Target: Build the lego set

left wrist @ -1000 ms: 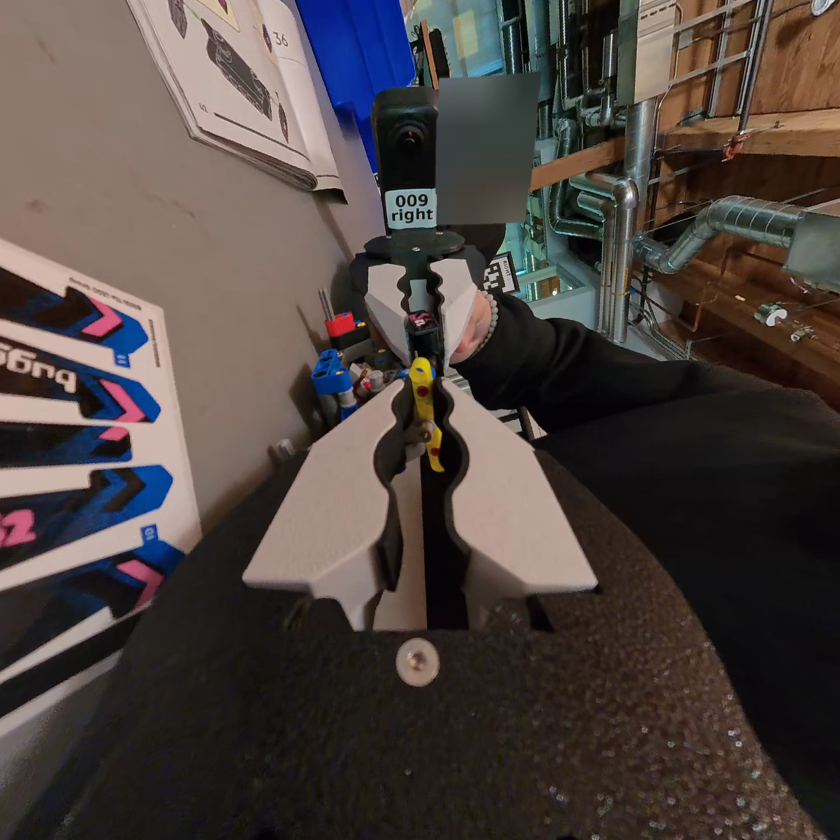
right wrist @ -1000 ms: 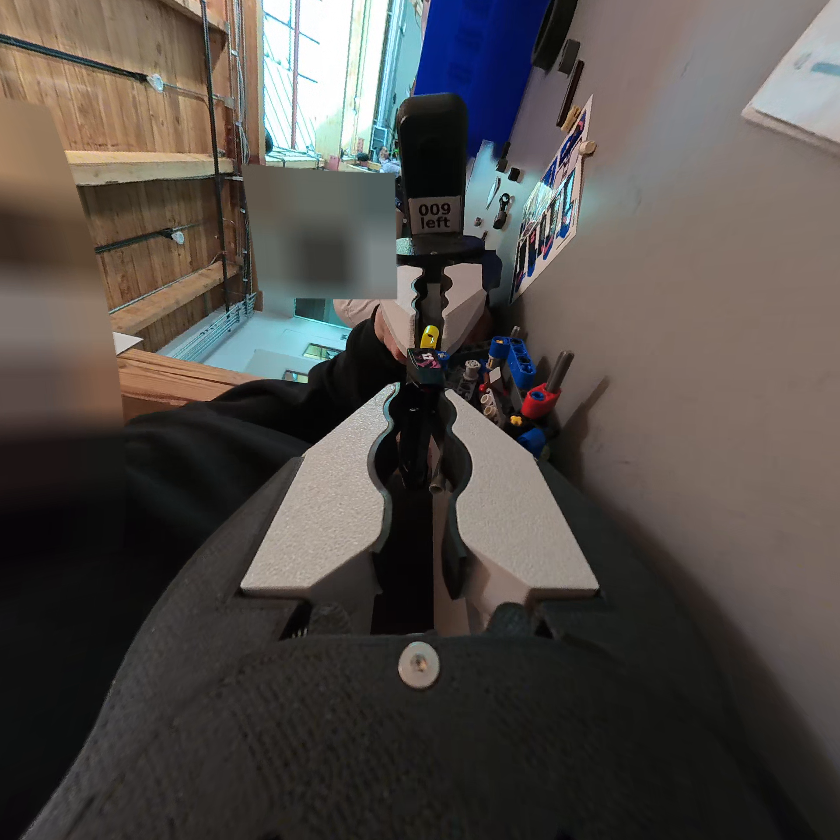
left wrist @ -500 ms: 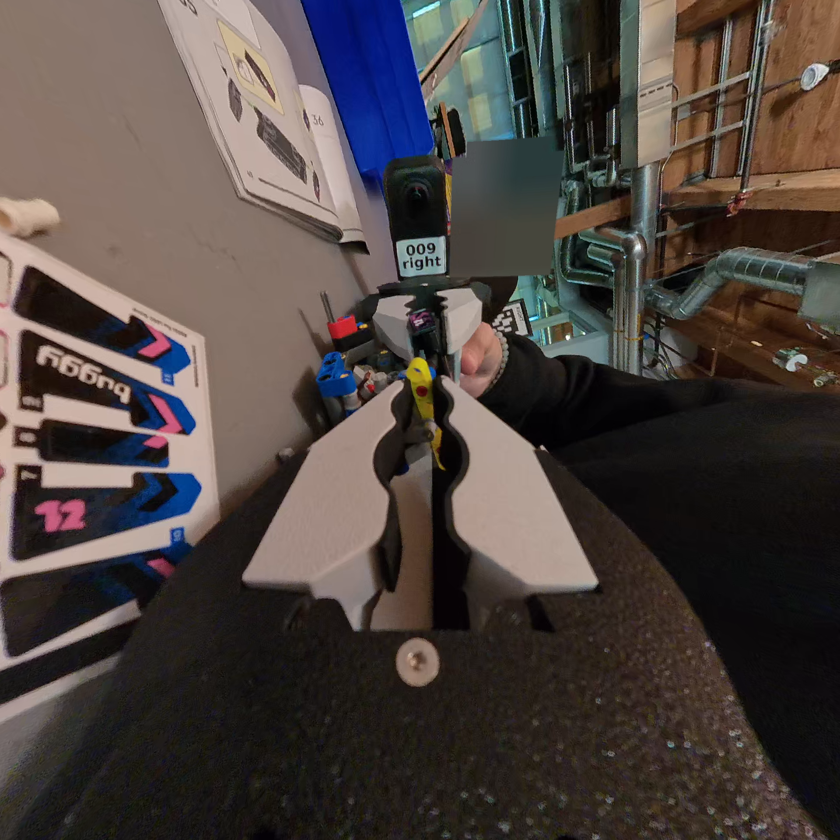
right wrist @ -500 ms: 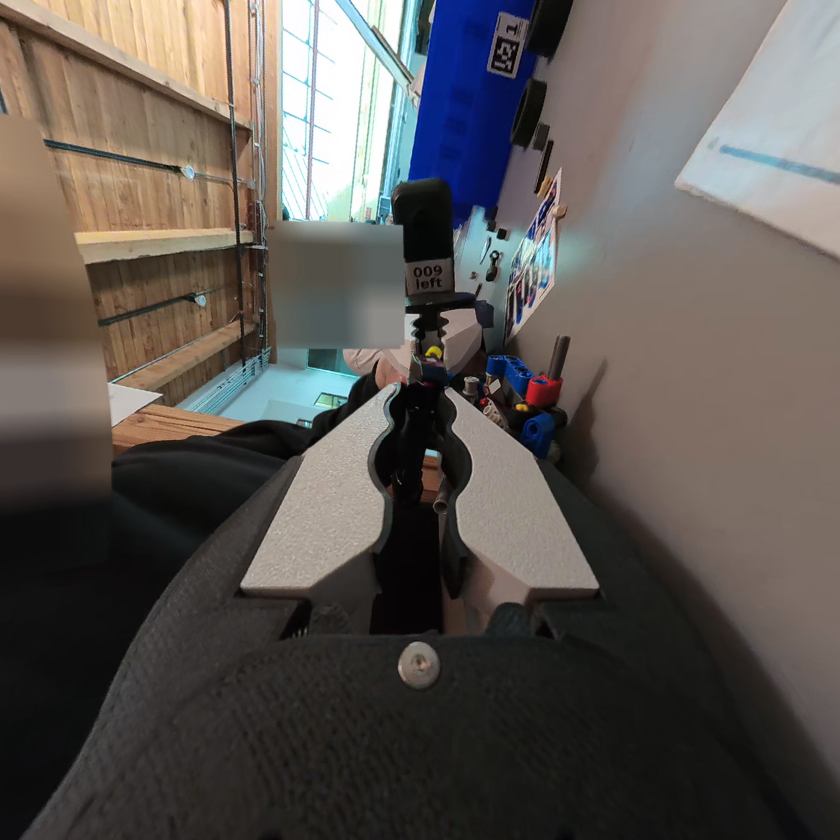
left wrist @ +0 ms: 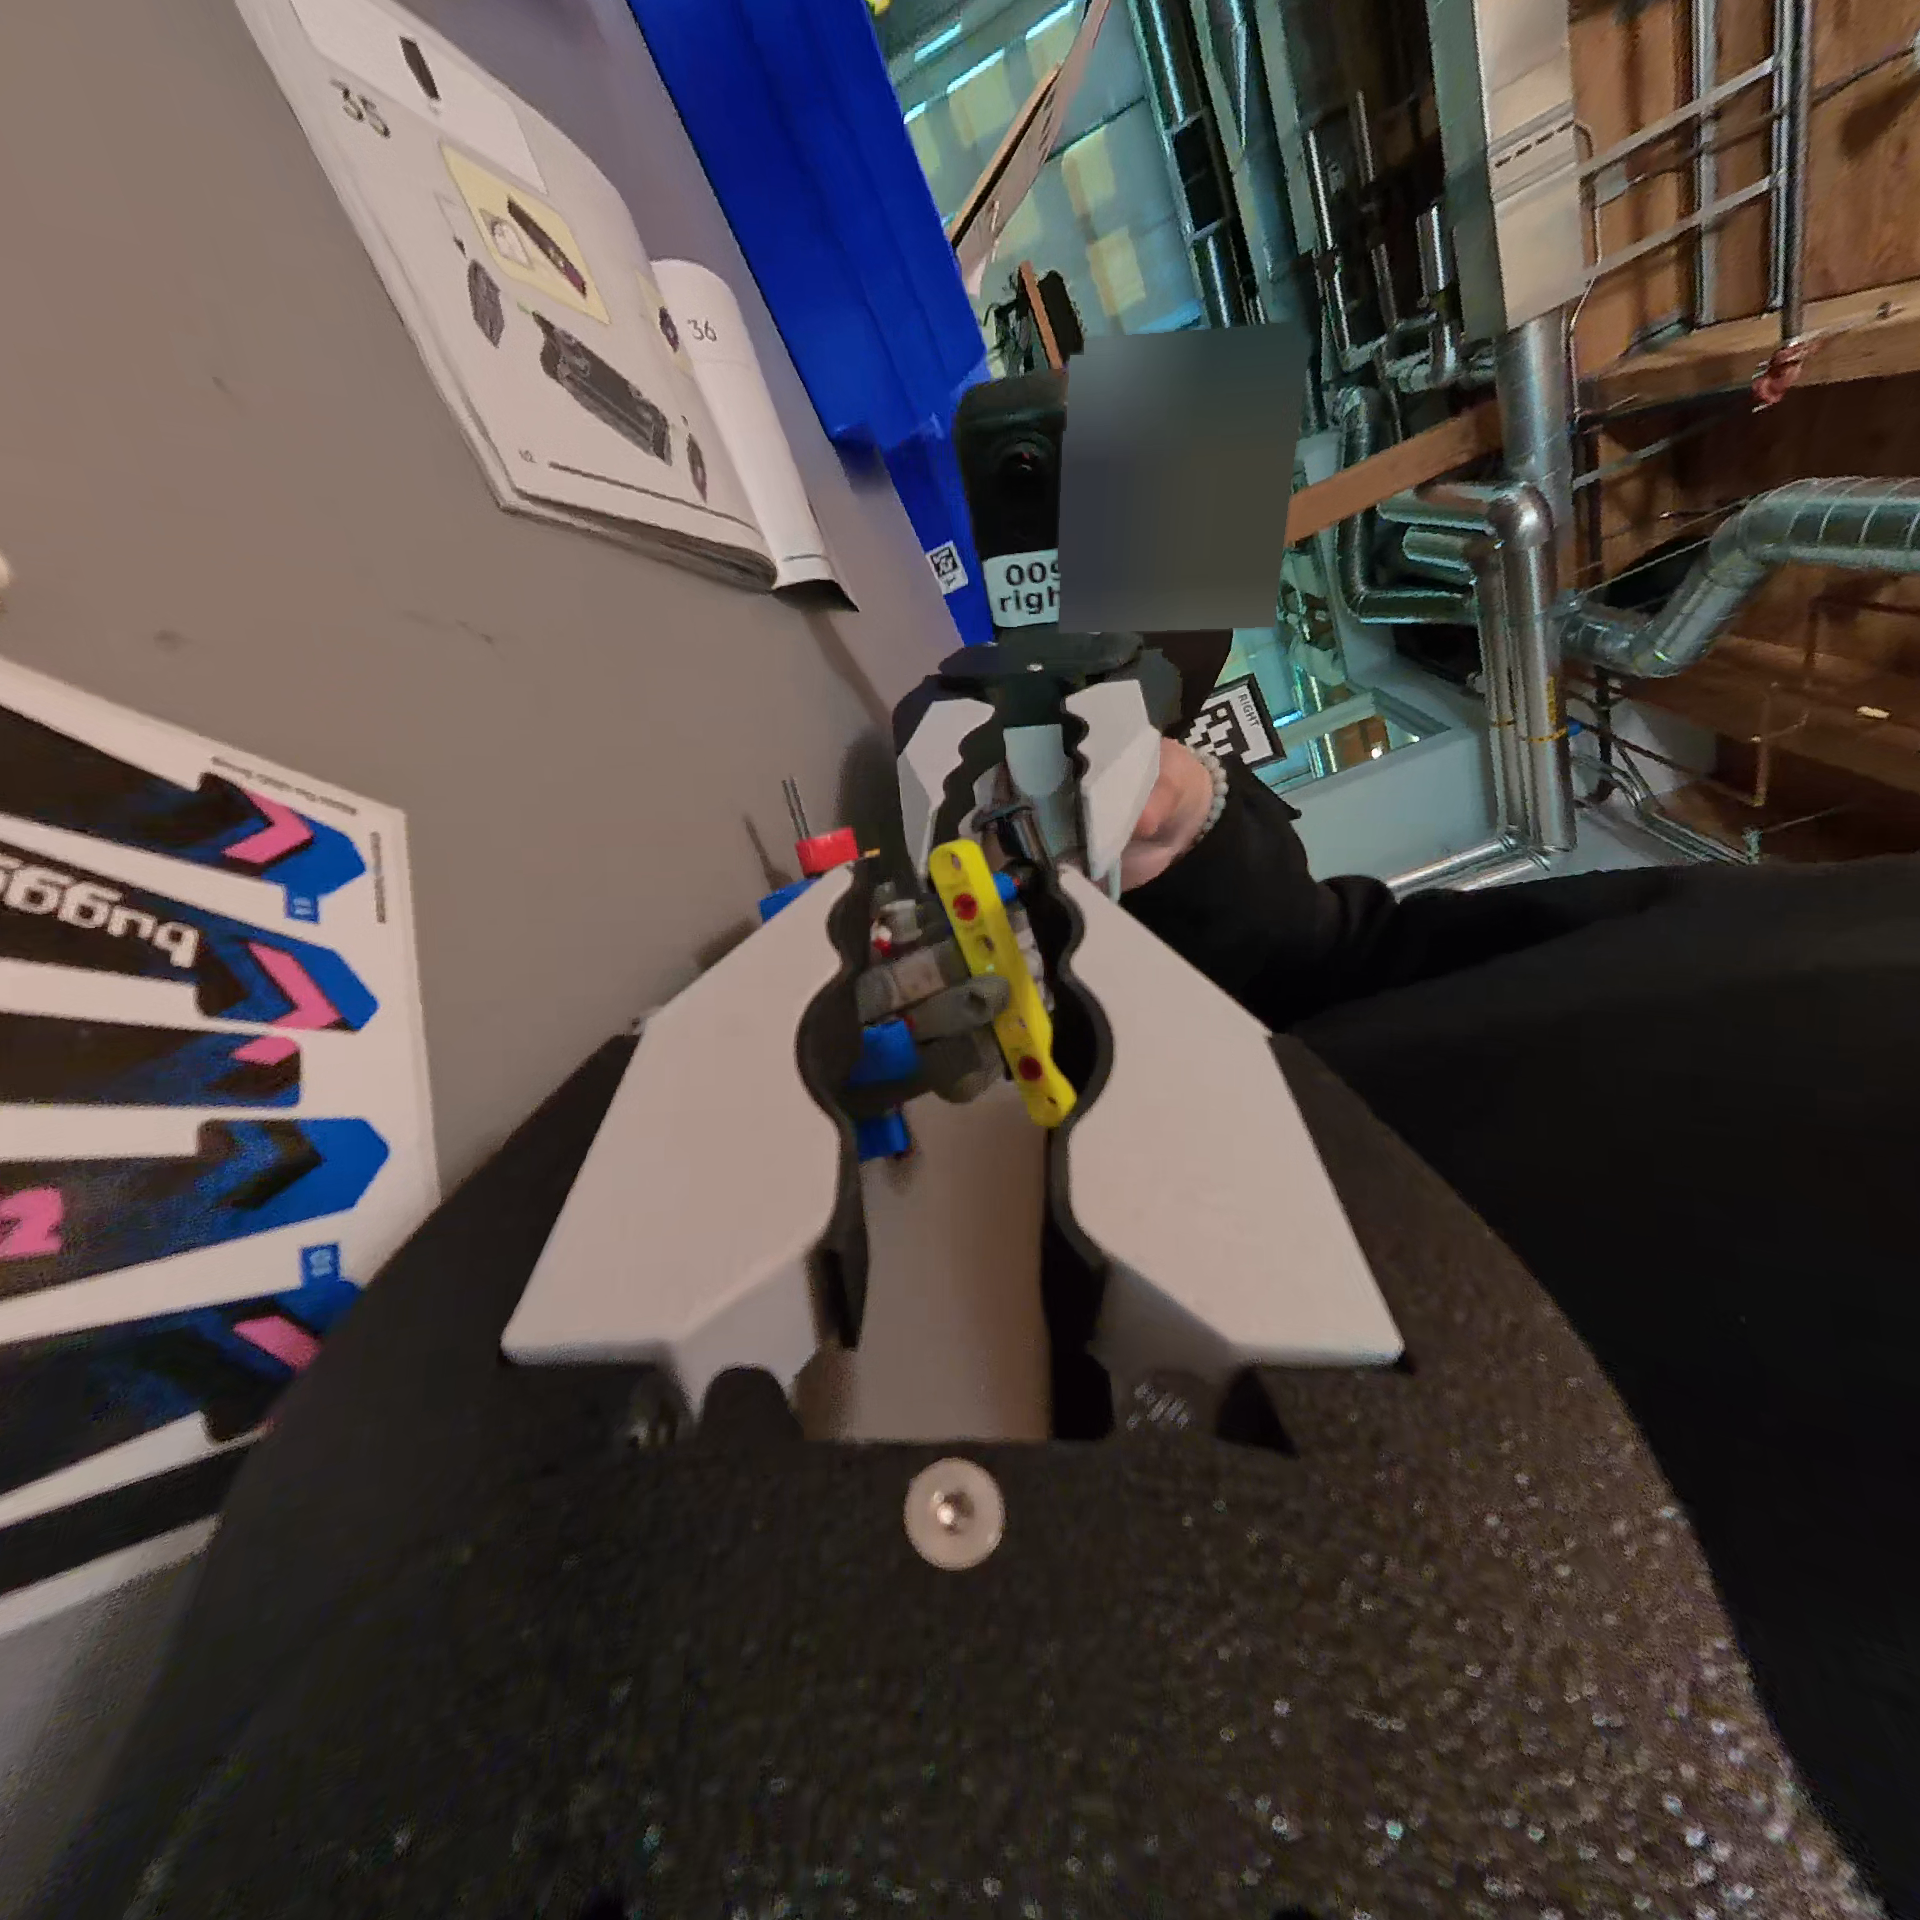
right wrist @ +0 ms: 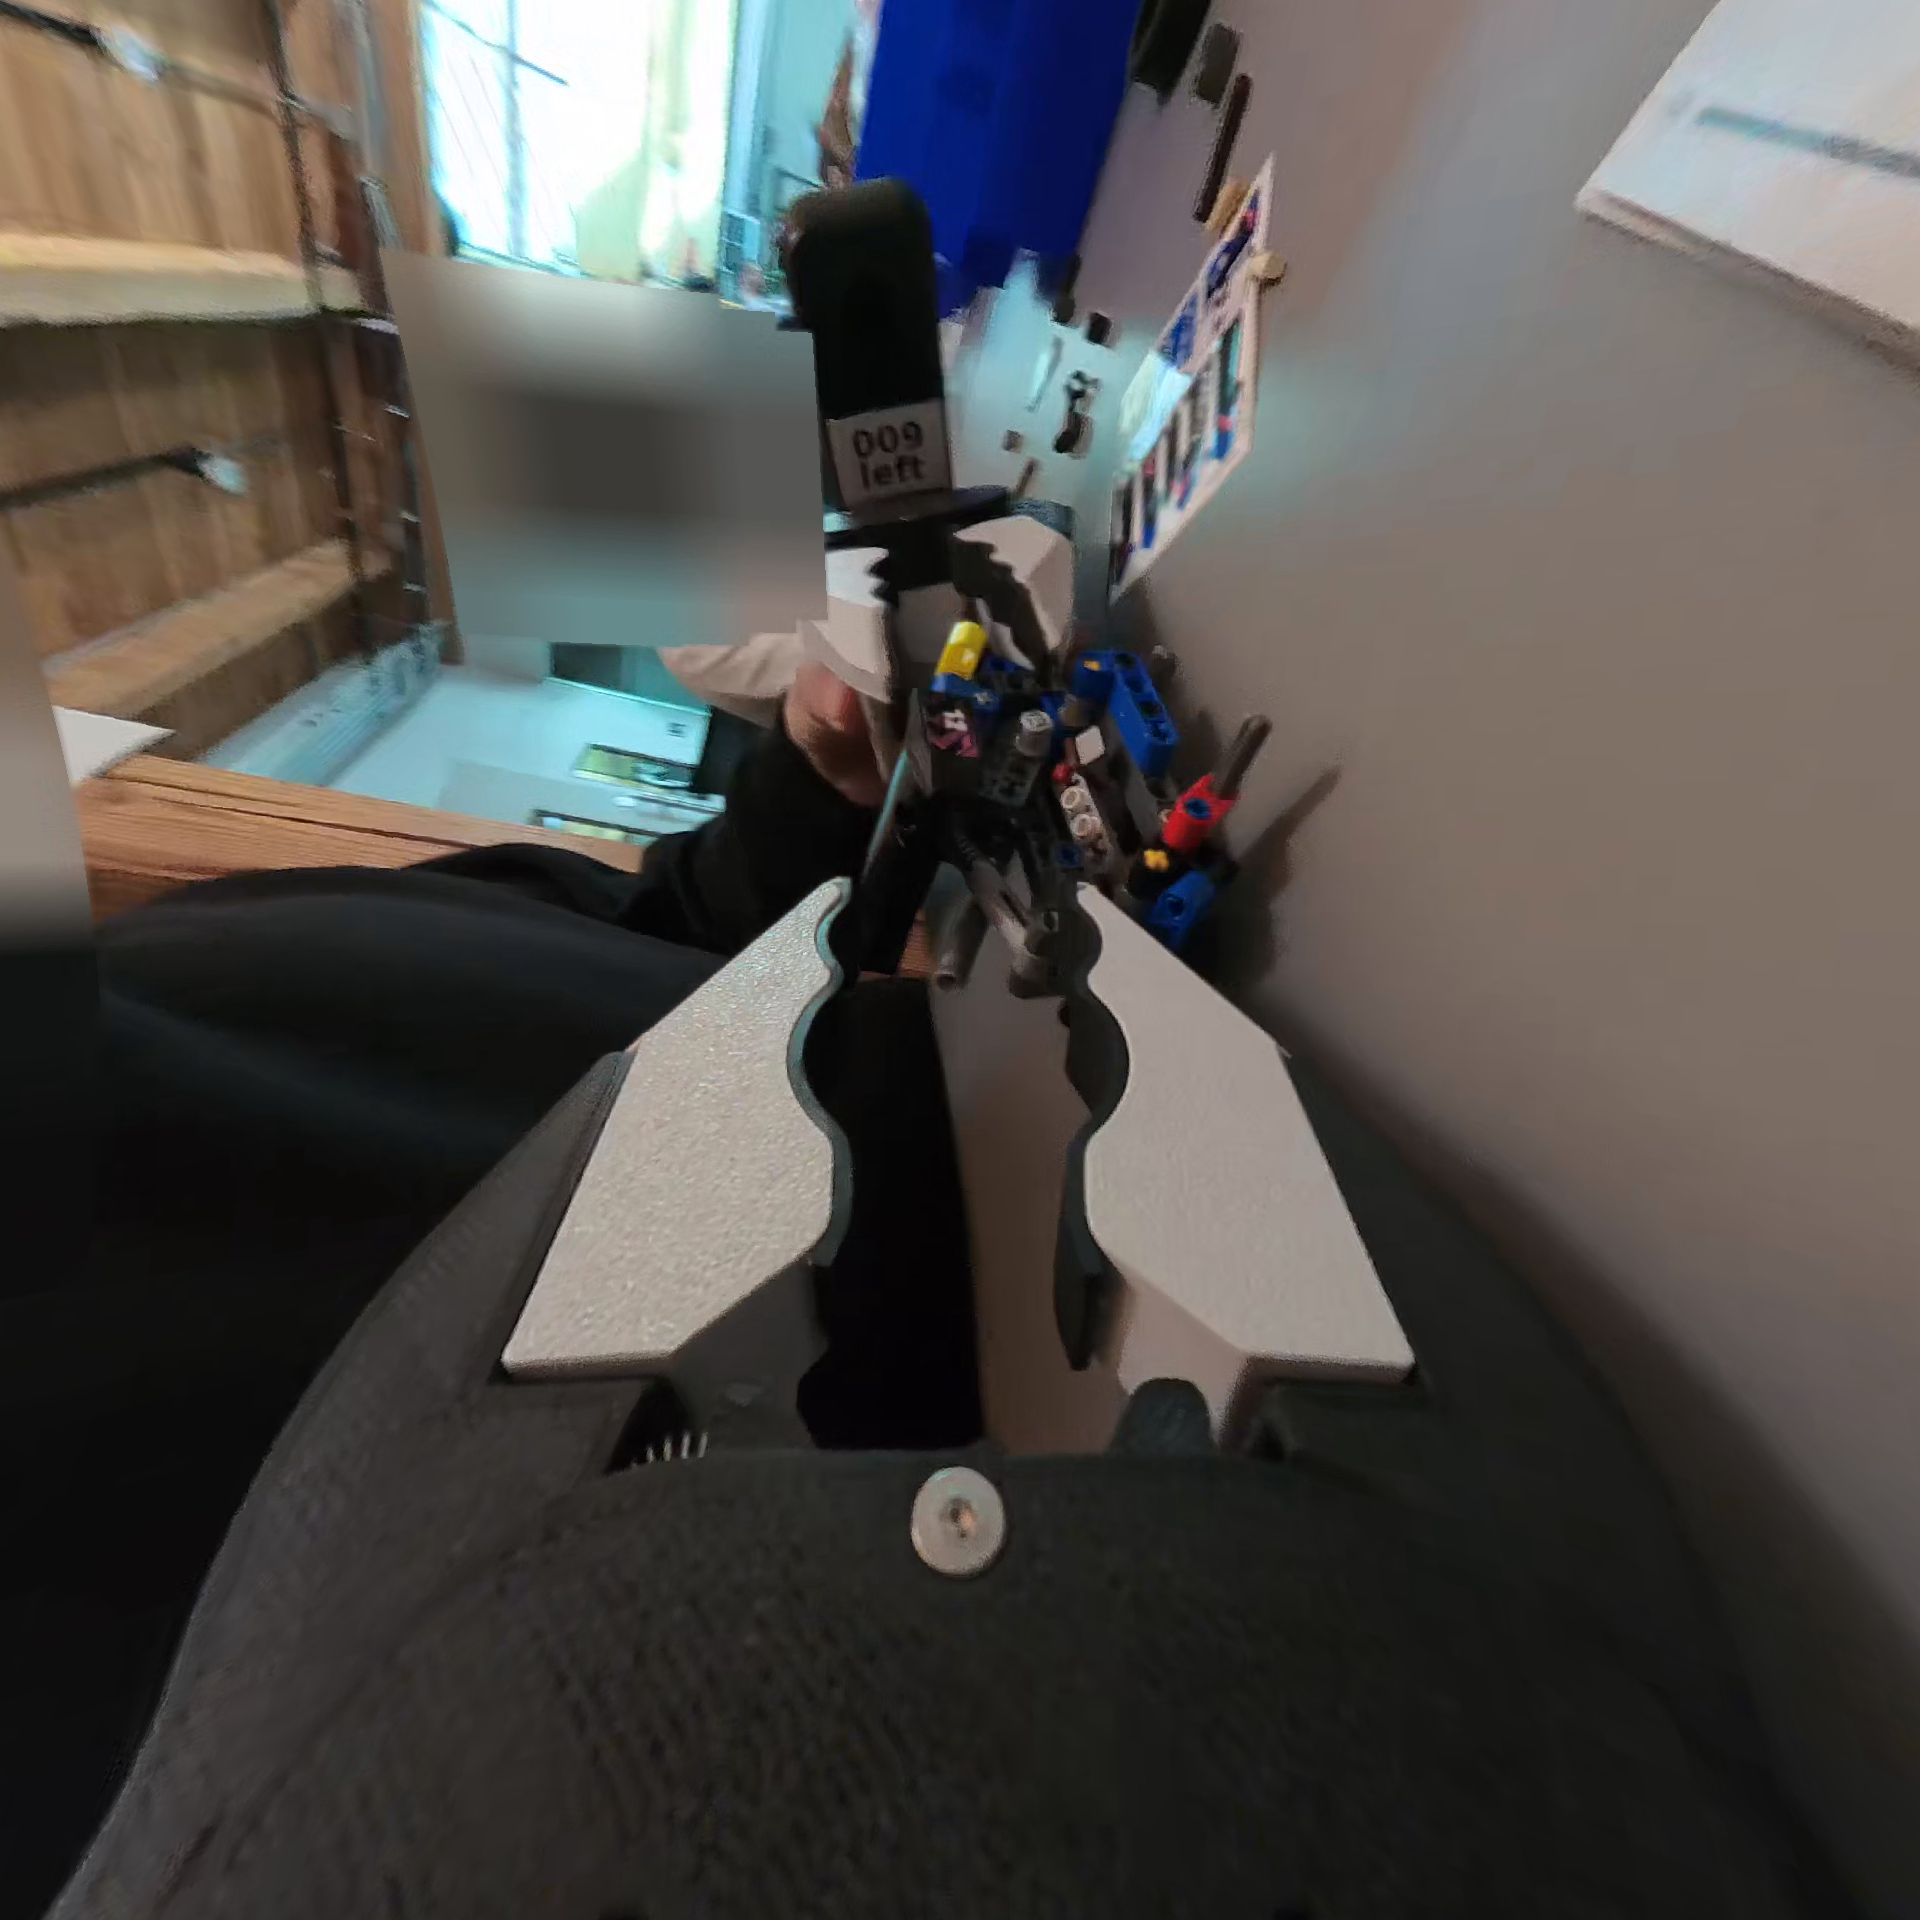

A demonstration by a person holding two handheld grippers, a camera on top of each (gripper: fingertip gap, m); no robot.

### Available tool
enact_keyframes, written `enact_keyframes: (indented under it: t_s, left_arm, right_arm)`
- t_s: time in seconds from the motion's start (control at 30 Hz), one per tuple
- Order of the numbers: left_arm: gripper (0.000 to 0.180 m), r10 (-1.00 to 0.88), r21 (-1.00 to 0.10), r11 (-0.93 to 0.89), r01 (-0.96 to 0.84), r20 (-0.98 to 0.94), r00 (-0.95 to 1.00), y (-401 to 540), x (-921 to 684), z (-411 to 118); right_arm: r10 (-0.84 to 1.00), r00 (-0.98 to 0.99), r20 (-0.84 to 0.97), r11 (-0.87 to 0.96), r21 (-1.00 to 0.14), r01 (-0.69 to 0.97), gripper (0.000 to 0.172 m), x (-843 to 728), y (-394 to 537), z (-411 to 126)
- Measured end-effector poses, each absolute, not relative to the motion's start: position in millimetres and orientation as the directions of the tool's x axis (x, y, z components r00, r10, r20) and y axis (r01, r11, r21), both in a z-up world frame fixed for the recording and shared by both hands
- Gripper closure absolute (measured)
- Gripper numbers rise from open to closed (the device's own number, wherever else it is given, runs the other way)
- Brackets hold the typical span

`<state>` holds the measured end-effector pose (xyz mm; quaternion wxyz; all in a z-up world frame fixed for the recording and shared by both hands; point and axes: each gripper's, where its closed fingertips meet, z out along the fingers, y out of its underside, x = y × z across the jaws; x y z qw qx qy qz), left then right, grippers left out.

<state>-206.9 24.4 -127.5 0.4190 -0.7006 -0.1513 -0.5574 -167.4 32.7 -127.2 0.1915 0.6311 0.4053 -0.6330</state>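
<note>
A toy-brick assembly with a yellow beam point(left wrist: 987, 956), grey and blue parts stands on the grey table point(left wrist: 468, 727). My left gripper point(left wrist: 956, 894) is open around it, with the beam and grey parts between the spread fingers and gaps at the pads. My right gripper point(right wrist: 961, 904) is open too, at the assembly's point(right wrist: 997, 769) black and grey end, where a grey axle sits between its fingertips. The two grippers face each other. The right gripper point(left wrist: 1013, 857) shows in the left wrist view and the left gripper point(right wrist: 966, 665) in the right wrist view, both with fingers apart.
A sticker sheet point(left wrist: 156, 1039), an open instruction booklet point(left wrist: 582, 343) and a blue bin point(left wrist: 810, 208) lie on the table. A red piece on an axle point(right wrist: 1195, 810) and blue beams point(right wrist: 1132, 707) belong to the assembly's table side. A person's black sleeve point(left wrist: 1558, 1039) fills the other side. The left gripper's tips are roughly 5 cm from the right gripper's.
Both grippers were shut on the assembly, the left on the yellow beam and the right on the black end. Both have now opened and let go, and the assembly is lower, at the table.
</note>
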Motion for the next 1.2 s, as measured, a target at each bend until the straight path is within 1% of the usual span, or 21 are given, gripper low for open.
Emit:
enact_keyframes:
  t_s: [0.07, 0.13, 0.17, 0.23, 0.3, 0.33, 0.4, 0.5, 0.57, 0.6, 0.63, 0.67, 0.73, 0.8, 0.83, 0.9, 0.97, 1.0, 1.03, 1.13, 1.2]
  left_arm:
    - [0.146, -0.262, -0.415, -0.574, 0.706, 0.91, 0.321, 23.2, -207.8, -123.4]
    - [0.143, -0.269, -0.419, -0.543, 0.728, 0.908, 0.322, 22.0, -210.2, -120.9]
    - [0.144, -0.279, -0.441, -0.523, 0.729, 0.897, 0.343, 21.4, -211.8, -118.9]
    - [0.145, -0.307, -0.543, -0.474, 0.693, 0.84, 0.448, 19.8, -215.3, -115.3]
    - [0.144, -0.304, -0.68, -0.448, 0.581, 0.727, 0.616, 14.6, -220.2, -118.6]
    - [0.144, -0.323, -0.742, -0.435, 0.51, 0.658, 0.681, 9.6, -220.4, -116.9]
    - [0.144, -0.342, -0.837, -0.416, 0.356, 0.506, 0.792, -2.0, -219.8, -117.8]
    - [0.143, -0.362, -0.915, -0.394, 0.082, 0.236, 0.902, -17.9, -213.5, -126.0]
    - [0.141, -0.344, -0.922, -0.375, -0.1, 0.038, 0.938, -22.3, -210.4, -133.1]
    - [0.145, -0.323, -0.904, -0.398, -0.158, -0.023, 0.946, -22.9, -209.9, -139.4]
    - [0.145, -0.324, -0.88, -0.441, -0.178, -0.029, 0.946, -24.0, -205.5, -146.8]
    - [0.146, -0.349, -0.866, -0.473, -0.161, 0.017, 0.937, -25.6, -195.7, -151.2]
    - [0.153, -0.342, -0.863, -0.504, -0.029, 0.169, 0.924, -24.4, -184.3, -148.9]
    - [0.155, -0.331, -0.828, -0.536, 0.166, 0.386, 0.861, -25.1, -179.9, -140.7]
    - [0.155, -0.313, -0.775, -0.568, 0.276, 0.513, 0.799, -26.6, -180.9, -137.6]
    - [0.155, -0.32, -0.613, -0.64, 0.463, 0.76, 0.565, -32.0, -179.2, -125.4]
    - [0.155, -0.301, -0.428, -0.711, 0.559, 0.902, 0.308, -35.5, -185.3, -114.6]
    - [0.156, -0.272, -0.346, -0.748, 0.567, 0.938, 0.213, -36.3, -189.3, -114.0]
    - [0.156, -0.229, -0.283, -0.776, 0.563, 0.959, 0.167, -34.4, -193.8, -118.9]
    - [0.156, -0.187, -0.173, -0.831, 0.529, 0.982, 0.027, -29.7, -195.1, -116.5]
    - [0.156, -0.161, -0.142, -0.851, 0.505, 0.987, 0.006, -25.5, -191.0, -116.9]
  right_arm:
    - [0.383, -0.107, -0.918, -0.616, -0.34, 0.711, 0.142, -160.7, 47.1, -128.9]
    - [0.449, -0.097, -0.888, -0.641, -0.396, 0.658, 0.141, -155.0, 60.9, -126.0]
    - [0.48, -0.101, -0.871, -0.643, -0.428, 0.635, 0.141, -153.4, 64.6, -124.5]
    - [0.557, -0.154, -0.816, -0.6, -0.524, 0.604, 0.146, -151.3, 59.7, -118.5]
    - [0.616, -0.235, -0.752, -0.522, -0.613, 0.594, 0.151, -148.6, 40.0, -110.5]
    - [0.638, -0.241, -0.731, -0.488, -0.626, 0.608, 0.15, -147.0, 29.1, -112.4]
    - [0.651, -0.22, -0.726, -0.46, -0.608, 0.647, 0.146, -145.1, 11.0, -119.3]
    - [0.611, -0.176, -0.772, -0.552, -0.575, 0.604, 0.147, -152.5, 1.4, -115.3]
    - [0.58, -0.147, -0.801, -0.572, -0.53, 0.626, 0.144, -152.1, -4.9, -121.9]
    - [0.567, -0.142, -0.811, -0.578, -0.515, 0.633, 0.142, -151.8, -7.7, -123.7]
    - [0.55, -0.149, -0.822, -0.591, -0.509, 0.626, 0.144, -152.4, -9.3, -121.1]
    - [0.531, -0.156, -0.833, -0.611, -0.504, 0.61, 0.147, -153.9, -9.6, -116.6]
    - [0.463, -0.163, -0.871, -0.666, -0.463, 0.584, 0.15, -157.3, -9.0, -108.4]
    - [0.373, -0.154, -0.915, -0.712, -0.389, 0.585, 0.149, -157.7, -9.8, -105.7]
    - [0.339, -0.152, -0.928, -0.724, -0.361, 0.588, 0.148, -156.5, -10.7, -105.2]
    - [0.3, -0.133, -0.945, -0.743, -0.319, 0.589, 0.146, -155.0, -10.1, -106.5]
    - [0.284, -0.122, -0.951, -0.752, -0.3, 0.587, 0.145, -155.8, -8.8, -107.2]
    - [0.281, -0.118, -0.952, -0.754, -0.295, 0.587, 0.143, -156.9, -8.5, -107.7]
    - [0.279, -0.112, -0.954, -0.754, -0.29, 0.59, 0.141, -158.3, -8.6, -108.8]
    - [0.261, -0.12, -0.958, -0.746, -0.279, 0.605, 0.143, -161.2, -12.6, -110.7]
    - [0.253, -0.119, -0.96, -0.755, -0.273, 0.597, 0.145, -162.4, -11.3, -111.4]
